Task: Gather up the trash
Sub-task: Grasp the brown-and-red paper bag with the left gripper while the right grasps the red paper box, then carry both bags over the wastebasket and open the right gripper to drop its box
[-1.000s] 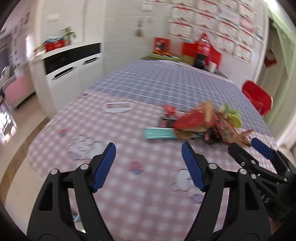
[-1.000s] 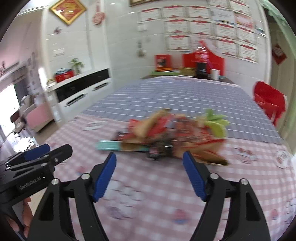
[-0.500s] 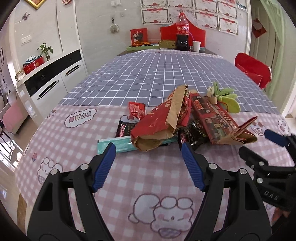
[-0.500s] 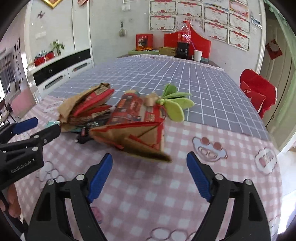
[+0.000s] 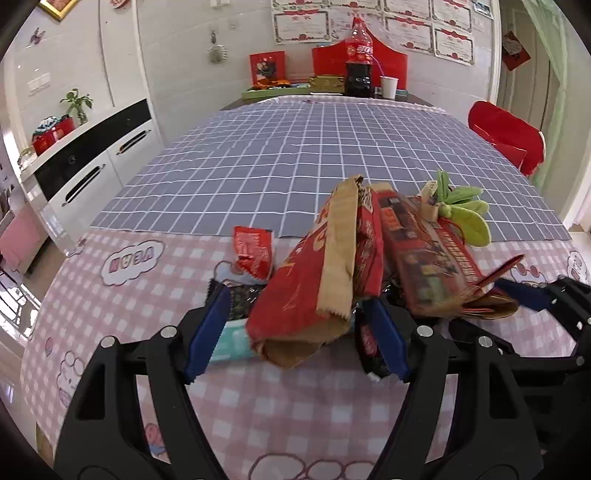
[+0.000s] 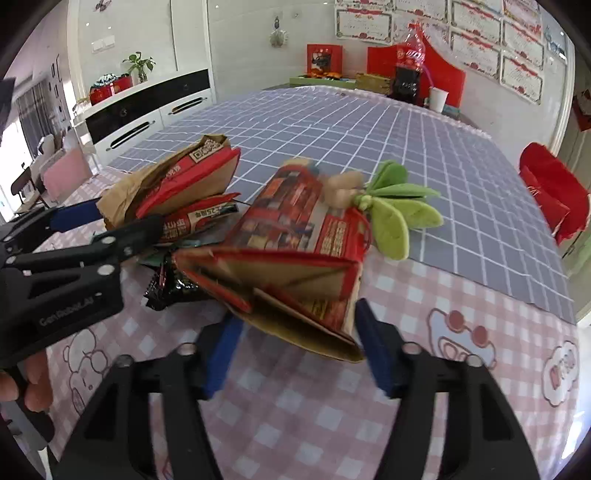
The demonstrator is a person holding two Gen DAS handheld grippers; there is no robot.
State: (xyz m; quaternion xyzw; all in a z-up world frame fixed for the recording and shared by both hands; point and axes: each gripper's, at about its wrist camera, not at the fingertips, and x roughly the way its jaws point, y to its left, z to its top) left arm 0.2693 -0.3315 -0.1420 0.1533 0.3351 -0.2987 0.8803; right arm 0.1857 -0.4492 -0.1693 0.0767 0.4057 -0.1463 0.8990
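We are bracketing the crumpled red-and-brown paper bag (image 5: pixel 314 295) with our wide-open left gripper (image 5: pixel 295 328), and the flattened red carton (image 6: pixel 295 258) with our wide-open right gripper (image 6: pixel 295 332); ideally closing low on both.

- White tiled wall (image 5: pixel 177 55), framed certificates (image 5: pixel 410 22) hung along top.
- White sideboard (image 5: pixel 96 162) with black band, left; potted plant (image 5: pixel 77 103) on it.
- Red chair (image 5: pixel 506 136) right.
- Table (image 5: pixel 295 147) covered in grey grid cloth.
- Bright daylight.
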